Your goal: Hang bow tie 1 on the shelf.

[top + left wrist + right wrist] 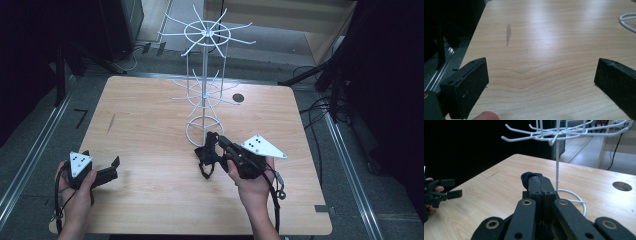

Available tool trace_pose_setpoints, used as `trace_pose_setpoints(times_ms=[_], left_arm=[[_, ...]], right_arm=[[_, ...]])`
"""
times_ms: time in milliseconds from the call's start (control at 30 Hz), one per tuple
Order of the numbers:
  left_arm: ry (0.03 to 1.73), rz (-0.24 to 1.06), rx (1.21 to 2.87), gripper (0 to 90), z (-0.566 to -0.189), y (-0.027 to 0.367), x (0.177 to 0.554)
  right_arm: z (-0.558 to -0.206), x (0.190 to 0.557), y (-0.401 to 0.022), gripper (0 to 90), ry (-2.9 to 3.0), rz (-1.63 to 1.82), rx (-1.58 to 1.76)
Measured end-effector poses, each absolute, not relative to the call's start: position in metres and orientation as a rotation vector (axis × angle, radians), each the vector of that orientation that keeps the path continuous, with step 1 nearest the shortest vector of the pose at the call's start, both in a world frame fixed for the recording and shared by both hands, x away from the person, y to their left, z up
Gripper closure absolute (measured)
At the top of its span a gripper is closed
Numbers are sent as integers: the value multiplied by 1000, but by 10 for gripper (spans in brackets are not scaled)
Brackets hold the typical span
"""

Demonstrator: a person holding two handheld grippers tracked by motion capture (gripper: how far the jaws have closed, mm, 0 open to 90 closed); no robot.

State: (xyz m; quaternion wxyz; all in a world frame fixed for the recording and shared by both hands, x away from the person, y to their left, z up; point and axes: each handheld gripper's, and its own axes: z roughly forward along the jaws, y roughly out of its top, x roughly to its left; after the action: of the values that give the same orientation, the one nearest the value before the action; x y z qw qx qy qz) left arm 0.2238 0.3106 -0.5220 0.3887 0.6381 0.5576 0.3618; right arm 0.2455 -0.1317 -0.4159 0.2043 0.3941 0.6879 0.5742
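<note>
A white wire rack [205, 75] with hooked arms stands on the wooden table [150, 115], past its middle. My right gripper [213, 140] hovers just in front of the rack's base ring, shut on a dark blue-black strappy cloth item [206, 161] that hangs below the jaws. In the right gripper view the jaws [540, 183] are pressed together, the dark item [526, 178] bulges at their tip, and the rack [557, 157] rises close behind. My left gripper [102, 157] rests low at the table's near left, open. Bare wood lies between its jaws [541, 82].
A round cable hole [238, 98] sits in the table right of the rack. A grey mark [508, 33] is on the wood ahead of the left gripper. The rack's base ring [627, 21] shows at far right there. Dark frames and cables surround the table.
</note>
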Motion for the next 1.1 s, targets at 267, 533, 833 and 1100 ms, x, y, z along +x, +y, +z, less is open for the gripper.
trace_pose_setpoints(times_ms=[267,533,833,1100], left_arm=[[1417,919,1623,0,-522,311,224],[1421,914,1620,0,-522,311,224],[1421,912,1623,0,-522,311,224],[1420,913,1622,0,-522,311,224]], right_arm=[[-407,249,-134,900,1892,1608,1097],[-400,251,-133,900,1880,1615,1086],[-389,254,-133,900,1869,1622,1066],[-383,260,-134,900,1869,1626,1069]])
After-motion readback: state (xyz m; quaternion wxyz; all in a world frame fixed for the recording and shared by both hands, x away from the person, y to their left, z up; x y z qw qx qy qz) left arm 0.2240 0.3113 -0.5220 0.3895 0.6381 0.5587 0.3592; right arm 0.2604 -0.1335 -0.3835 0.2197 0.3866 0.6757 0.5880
